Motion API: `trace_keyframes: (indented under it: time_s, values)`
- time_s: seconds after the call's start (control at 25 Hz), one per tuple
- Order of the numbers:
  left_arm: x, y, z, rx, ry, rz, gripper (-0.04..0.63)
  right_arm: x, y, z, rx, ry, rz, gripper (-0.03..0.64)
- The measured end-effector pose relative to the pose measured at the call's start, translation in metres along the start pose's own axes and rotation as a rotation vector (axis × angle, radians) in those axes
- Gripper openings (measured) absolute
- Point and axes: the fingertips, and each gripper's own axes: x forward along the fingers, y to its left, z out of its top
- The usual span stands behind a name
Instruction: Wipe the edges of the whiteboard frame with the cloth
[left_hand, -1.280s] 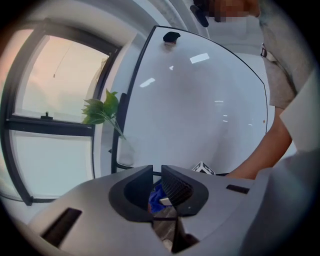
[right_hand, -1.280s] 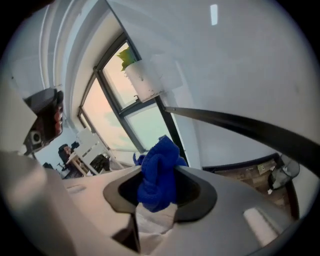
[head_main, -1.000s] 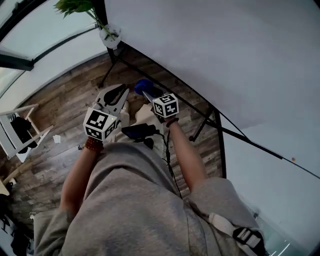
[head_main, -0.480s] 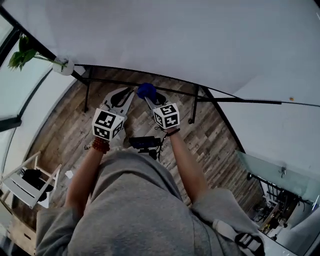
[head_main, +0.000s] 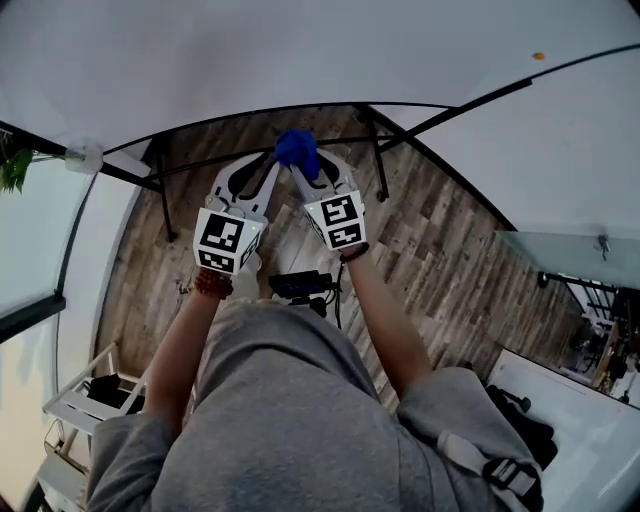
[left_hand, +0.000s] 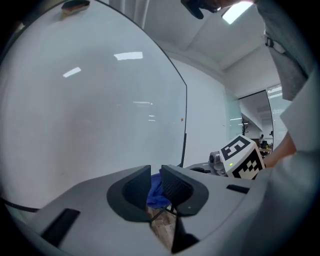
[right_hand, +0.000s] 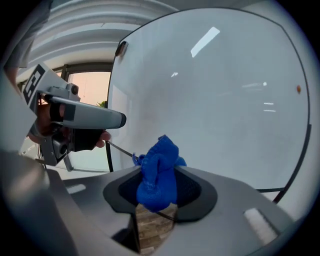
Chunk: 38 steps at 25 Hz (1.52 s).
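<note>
A bunched blue cloth (head_main: 297, 147) is clamped in my right gripper (head_main: 310, 168), which is shut on it; in the right gripper view the cloth (right_hand: 157, 175) bulges up out of the jaws. It is raised close to the black bottom frame edge (head_main: 200, 128) of the big whiteboard (head_main: 300, 50). My left gripper (head_main: 268, 166) is just left of the cloth, jaws nearly together with nothing between them. In the left gripper view the cloth (left_hand: 156, 192) shows through the narrow gap, beyond the jaws, with the board's dark side frame (left_hand: 185, 115) behind.
The board stands on black legs (head_main: 378, 150) over a wooden plank floor (head_main: 440, 240). A potted plant (head_main: 12, 165) is at left, a white rack (head_main: 95, 400) at lower left. A small orange spot (head_main: 538, 56) marks the board. A black device (head_main: 300, 285) hangs at my chest.
The head view has swung, so the board now fills the top. Both grippers have risen toward the bottom frame edge, the cloth still clamped in the right one.
</note>
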Motion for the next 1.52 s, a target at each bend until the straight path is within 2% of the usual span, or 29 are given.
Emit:
trace_keyframes:
  time_s: [0.12,0.24,0.6,0.8,0.92,1.08,1.24,1.52]
  values:
    - [-0.001,-0.043,0.023,0.052,-0.039,-0.022,0.058,-0.05,-0.018,0.014,0.011,-0.073,-0.093,0.158]
    - [-0.004,-0.076,0.04,0.07,-0.082,-0.019,0.058,-0.097,-0.032,0.035,0.013,-0.148,-0.177,0.158]
    - [0.001,-0.172,0.108,0.139,-0.251,-0.059,0.058,-0.226,-0.067,0.091,-0.073,-0.324,-0.365,0.158]
    - [-0.002,-0.216,0.157,0.182,-0.368,-0.084,0.058,-0.287,-0.09,0.112,-0.034,-0.413,-0.471,0.158]
    - [-0.008,-0.237,0.174,0.196,-0.419,-0.075,0.057,-0.321,-0.096,0.125,-0.05,-0.474,-0.533,0.158]
    - [-0.007,-0.258,0.173,0.198,-0.437,-0.063,0.055,-0.355,-0.098,0.125,-0.077,-0.516,-0.605,0.158]
    - [-0.003,-0.268,0.161,0.186,-0.417,-0.061,0.052,-0.37,-0.107,0.102,-0.043,-0.482,-0.666,0.158]
    - [0.0,-0.282,0.128,0.167,-0.359,-0.063,0.051,-0.38,-0.105,0.068,0.006,-0.458,-0.697,0.158]
